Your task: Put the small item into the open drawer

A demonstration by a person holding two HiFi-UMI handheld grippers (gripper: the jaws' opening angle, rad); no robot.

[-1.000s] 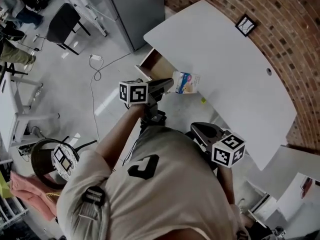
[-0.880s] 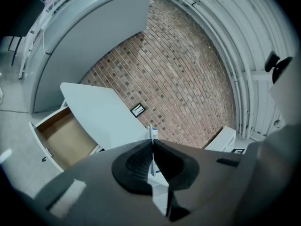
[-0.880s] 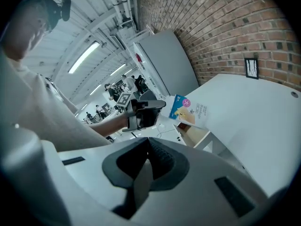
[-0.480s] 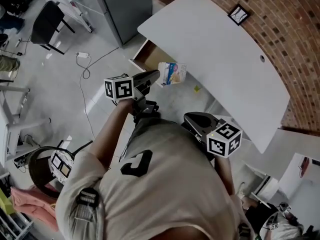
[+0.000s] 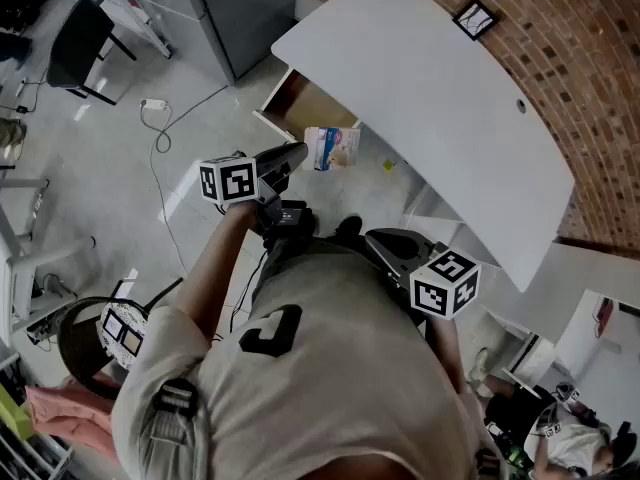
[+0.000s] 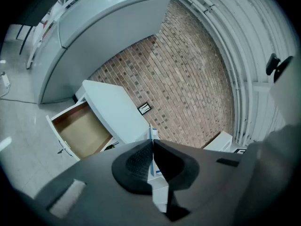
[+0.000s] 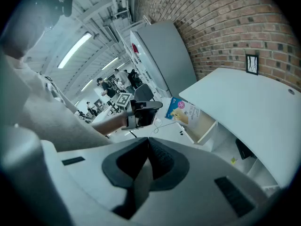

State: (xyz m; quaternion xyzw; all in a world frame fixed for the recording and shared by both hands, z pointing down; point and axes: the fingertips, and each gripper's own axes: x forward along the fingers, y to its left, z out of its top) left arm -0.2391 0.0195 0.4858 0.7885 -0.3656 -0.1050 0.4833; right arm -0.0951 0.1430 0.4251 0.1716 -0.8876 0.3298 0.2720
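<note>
Head view, upper centre: small packet (image 5: 333, 148) pinched by one edge in the clenched left gripper (image 5: 298, 153), hanging just beside the open drawer (image 5: 300, 108) under the desk (image 5: 440, 78). Looks light, thin and floppy (crinkly pouch, probably a bit slippery), so best gripped on a flat sealed edge rather than the puffy middle. Right gripper (image 7: 148, 145) closed on nothing, lower right.

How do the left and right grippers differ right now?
The left gripper is shut on the small packet; the right gripper is shut on nothing. The left gripper reaches out toward the open drawer; the right gripper sits back by the person's torso. Both have their jaws together.
</note>
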